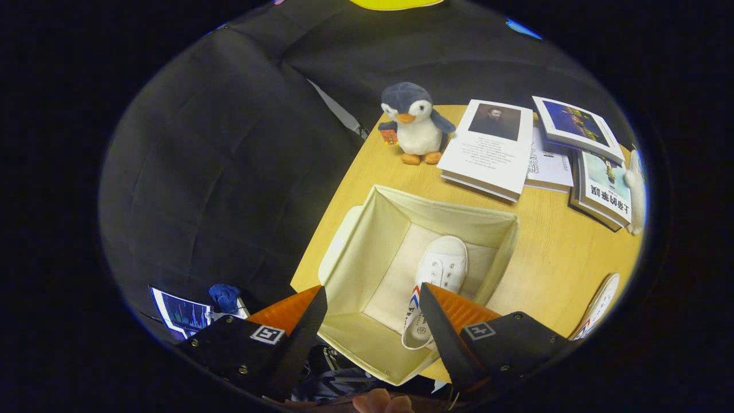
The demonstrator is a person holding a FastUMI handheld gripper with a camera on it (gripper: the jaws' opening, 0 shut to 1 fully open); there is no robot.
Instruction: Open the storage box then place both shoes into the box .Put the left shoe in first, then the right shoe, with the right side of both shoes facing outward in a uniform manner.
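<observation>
The gripper (373,312) hangs above the cream fabric storage box (367,241), its fingers spread wide and holding nothing. One white canvas shoe (438,272) lies inside the box. The second white shoe (601,304) waits on the wooden table (550,258) near its right edge. It seems light and soft; I would pinch the stiffer heel collar, because the canvas sides will fold.
</observation>
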